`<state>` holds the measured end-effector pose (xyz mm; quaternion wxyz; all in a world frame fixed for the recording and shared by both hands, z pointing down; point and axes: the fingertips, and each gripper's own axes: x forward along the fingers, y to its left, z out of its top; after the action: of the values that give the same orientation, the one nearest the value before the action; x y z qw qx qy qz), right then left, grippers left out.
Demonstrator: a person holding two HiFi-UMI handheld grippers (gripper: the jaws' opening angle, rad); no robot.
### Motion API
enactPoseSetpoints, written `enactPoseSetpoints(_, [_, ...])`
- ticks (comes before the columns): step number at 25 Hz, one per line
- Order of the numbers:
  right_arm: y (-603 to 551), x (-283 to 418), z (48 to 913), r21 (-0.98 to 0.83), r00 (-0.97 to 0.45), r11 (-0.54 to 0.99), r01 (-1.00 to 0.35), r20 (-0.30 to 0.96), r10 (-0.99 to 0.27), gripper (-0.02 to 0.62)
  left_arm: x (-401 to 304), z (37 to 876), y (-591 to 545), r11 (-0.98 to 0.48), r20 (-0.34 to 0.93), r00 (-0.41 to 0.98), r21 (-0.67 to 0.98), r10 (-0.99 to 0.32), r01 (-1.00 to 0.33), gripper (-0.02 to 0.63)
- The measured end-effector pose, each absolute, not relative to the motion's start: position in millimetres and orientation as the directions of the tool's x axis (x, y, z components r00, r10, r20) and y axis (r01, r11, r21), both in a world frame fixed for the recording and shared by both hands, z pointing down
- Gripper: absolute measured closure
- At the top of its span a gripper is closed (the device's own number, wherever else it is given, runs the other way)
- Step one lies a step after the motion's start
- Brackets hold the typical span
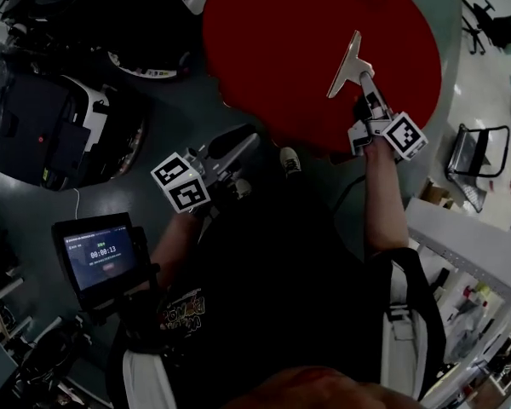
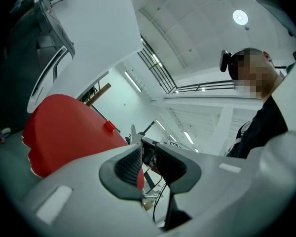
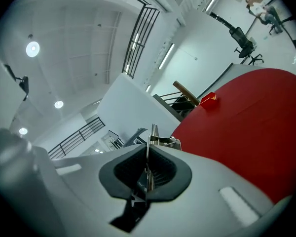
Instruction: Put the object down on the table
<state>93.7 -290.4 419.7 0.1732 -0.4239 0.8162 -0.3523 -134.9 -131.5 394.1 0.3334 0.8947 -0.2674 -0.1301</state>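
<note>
Spreading wide, the round red tabletop (image 1: 272, 41) lies ahead. The left hand-held gripper (image 1: 245, 146) sits just off its near edge, jaws slightly apart and empty. The right hand-held gripper (image 1: 364, 79) is clamped on a thin flat silvery metal piece (image 1: 347, 60) over the tabletop, inside that near edge.
</note>
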Motion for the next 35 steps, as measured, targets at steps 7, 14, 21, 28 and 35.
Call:
enactPoseSetpoints(7, [-387.1, 121.3, 500.5, -0.727, -0.572, 0.277, -0.628, 0.190, -0.798, 0.580, -133.0, 396.2, -165.8, -0.556, -0.022, 0.732, 0.666, -0.680, -0.497, 0.522])
enactPoseSetpoints(14, [-456.5, 135.4, 584.4, -0.731, -0.547, 0.138, -0.669, 0.357, -0.758, 0.580, -129.4, 406.3, -190.6, -0.484, 0.022, 0.674, 0.678, -0.739, -0.553, 0.522])
enactPoseSetpoints(21, [-482.7, 136.9, 630.4, -0.720, -0.534, 0.068, -0.691, 0.445, -0.719, 0.580, -131.9, 415.0, -196.7, -0.410, 0.058, 0.622, 0.703, -0.781, -0.581, 0.522])
enactPoseSetpoints(28, [-493.8, 137.7, 653.2, -0.735, -0.528, 0.026, -0.677, 0.462, -0.712, 0.577, -130.7, 428.1, -199.4, -0.388, 0.073, 0.618, 0.719, -0.783, -0.577, 0.522])
enactPoseSetpoints(35, [-494.7, 142.6, 658.8, -0.740, -0.526, 0.004, -0.672, 0.473, -0.707, 0.572, -127.2, 431.8, -196.4, -0.389, 0.082, 0.632, 0.724, -0.771, -0.569, 0.522])
